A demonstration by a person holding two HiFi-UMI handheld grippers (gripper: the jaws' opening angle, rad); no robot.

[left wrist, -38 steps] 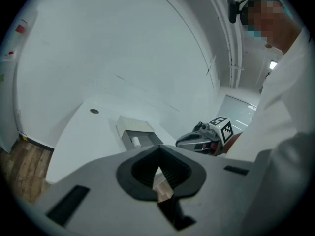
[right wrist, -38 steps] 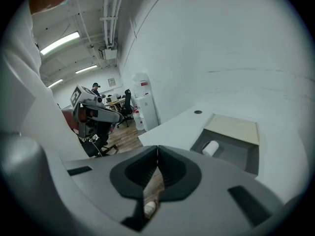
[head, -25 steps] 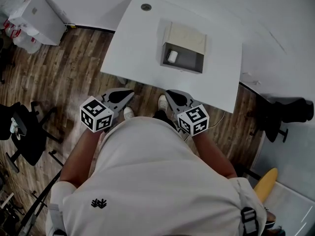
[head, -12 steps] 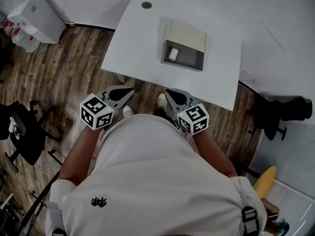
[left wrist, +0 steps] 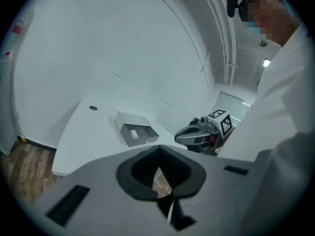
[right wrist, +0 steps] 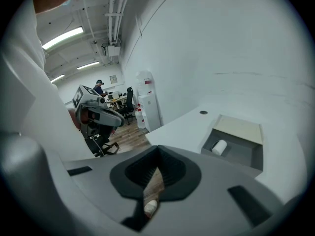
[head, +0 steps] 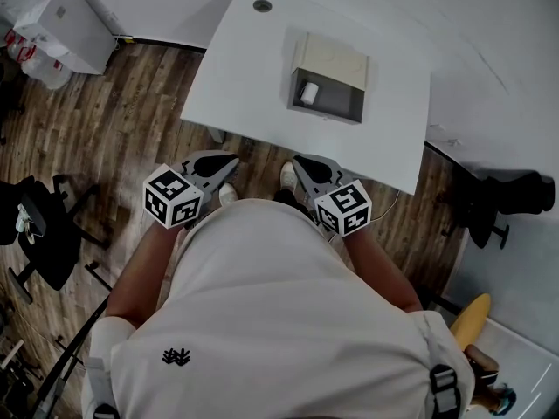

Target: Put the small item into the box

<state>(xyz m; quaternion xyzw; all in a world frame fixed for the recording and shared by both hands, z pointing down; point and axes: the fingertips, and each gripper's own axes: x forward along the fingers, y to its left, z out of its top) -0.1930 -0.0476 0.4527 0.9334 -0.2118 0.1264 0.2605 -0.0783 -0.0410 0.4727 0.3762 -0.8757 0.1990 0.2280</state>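
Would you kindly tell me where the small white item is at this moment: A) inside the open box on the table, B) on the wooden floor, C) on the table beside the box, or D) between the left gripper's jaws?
A: the small white item lies inside the open box on the table, at the box's left end as the head view shows it.

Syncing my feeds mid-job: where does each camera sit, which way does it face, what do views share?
Head view: on the person's head, looking steeply down at table, box, torso, forearms, left gripper, right gripper.
Left gripper view: on that gripper, facing the box past shut jaws; right gripper and shirt show.
Right gripper view: on that gripper, facing the box; left gripper and shirt show.
All three share the box holding the small white item.
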